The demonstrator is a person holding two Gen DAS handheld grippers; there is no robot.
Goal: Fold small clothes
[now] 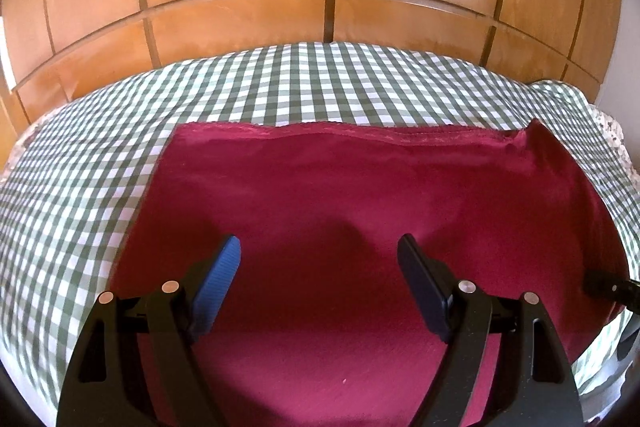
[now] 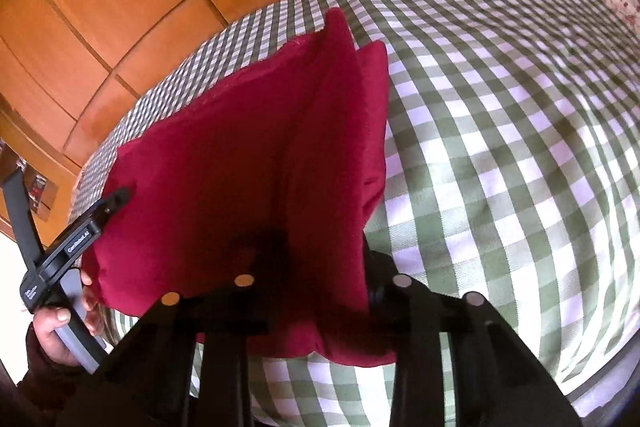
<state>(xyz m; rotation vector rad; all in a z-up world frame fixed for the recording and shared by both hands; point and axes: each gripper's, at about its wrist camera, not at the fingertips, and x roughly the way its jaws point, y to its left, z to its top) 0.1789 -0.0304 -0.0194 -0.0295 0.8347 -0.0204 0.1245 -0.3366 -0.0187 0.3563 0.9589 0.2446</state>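
Folding is barely begun: the maroon cloth [image 1: 360,195] lies mostly flat on the gingham bedspread [image 1: 80,167] beneath the spread, empty left tongs [image 1: 320,267]; the right tongs [image 2: 316,267] pinch its lifted near-right corner.

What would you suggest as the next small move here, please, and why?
Probably close the left hand-held gripper on the near edge of the red cloth. It hovers open above the flat cloth, while the right hand-held gripper already has its side bunched and lifted off the checked bedcover.
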